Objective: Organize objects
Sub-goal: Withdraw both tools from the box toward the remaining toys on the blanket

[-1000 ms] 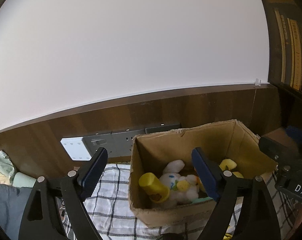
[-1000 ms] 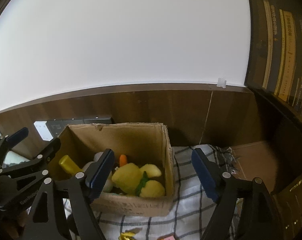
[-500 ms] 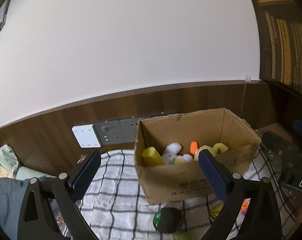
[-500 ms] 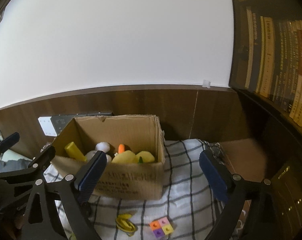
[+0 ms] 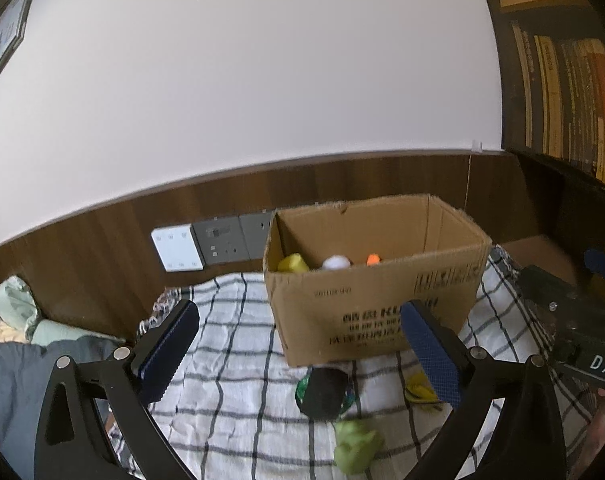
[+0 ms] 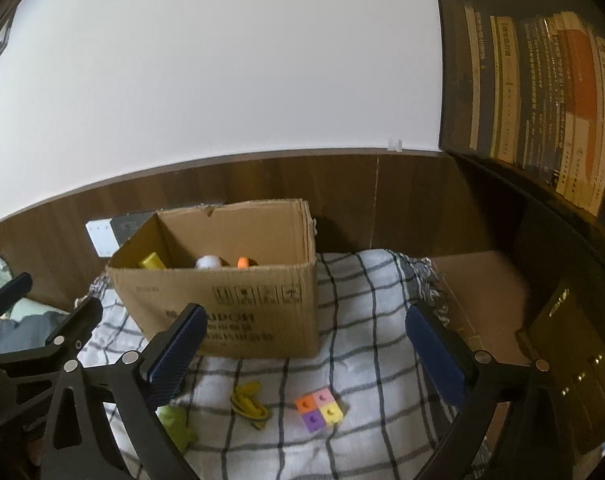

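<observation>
1. My left gripper point(image 5: 298, 354) is wide open and holds nothing. My right gripper point(image 6: 302, 354) is wide open too, with nothing in it.
2. The cardboard box point(image 5: 376, 292) sits on the checked cloth point(image 5: 230, 364), near the brown wood wall point(image 5: 102, 256). Its top is open. I see a yellow thing point(image 5: 292, 263), a white ball point(image 5: 335, 262) and an orange tip point(image 5: 372, 259) poking up inside.
3. In front of the box, loose on the cloth, lie a dark round thing point(image 5: 322, 394), a green toy point(image 5: 356, 446), a yellow toy point(image 6: 248, 402) and a block of four colored cubes point(image 6: 318, 408).
4. The cloth is bare to the right of the box, up to its frayed edge point(image 6: 424, 270).
5. The box has printed writing on its front, too blurry for me to read. The books point(image 6: 542, 76) have writing I cannot read either.
6. I see the letters "DAS" on my right gripper's side point(image 5: 604, 364).
</observation>
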Motion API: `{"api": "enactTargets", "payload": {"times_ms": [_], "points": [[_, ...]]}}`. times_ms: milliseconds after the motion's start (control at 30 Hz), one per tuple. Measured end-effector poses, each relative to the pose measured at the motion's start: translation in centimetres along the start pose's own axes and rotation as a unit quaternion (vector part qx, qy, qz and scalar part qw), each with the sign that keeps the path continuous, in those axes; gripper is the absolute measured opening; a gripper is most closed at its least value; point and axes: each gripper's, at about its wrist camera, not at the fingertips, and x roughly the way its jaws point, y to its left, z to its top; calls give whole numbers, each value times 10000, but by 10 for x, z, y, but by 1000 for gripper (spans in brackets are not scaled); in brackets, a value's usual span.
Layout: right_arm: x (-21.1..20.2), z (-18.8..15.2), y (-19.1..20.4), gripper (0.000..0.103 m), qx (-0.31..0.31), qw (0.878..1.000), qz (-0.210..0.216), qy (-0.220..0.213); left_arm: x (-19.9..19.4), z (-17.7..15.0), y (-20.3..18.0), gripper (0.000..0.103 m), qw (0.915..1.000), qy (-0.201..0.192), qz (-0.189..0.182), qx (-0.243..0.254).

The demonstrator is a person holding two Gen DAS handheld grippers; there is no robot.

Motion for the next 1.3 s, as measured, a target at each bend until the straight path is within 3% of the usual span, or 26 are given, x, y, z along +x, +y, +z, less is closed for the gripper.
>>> {"api": "enactTargets", "payload": {"times_ms": [1300], "points": [[43, -73, -20, 100, -144, 9963, -181, 833, 39, -83, -22, 103, 9951, 969, -136, -129]]}}
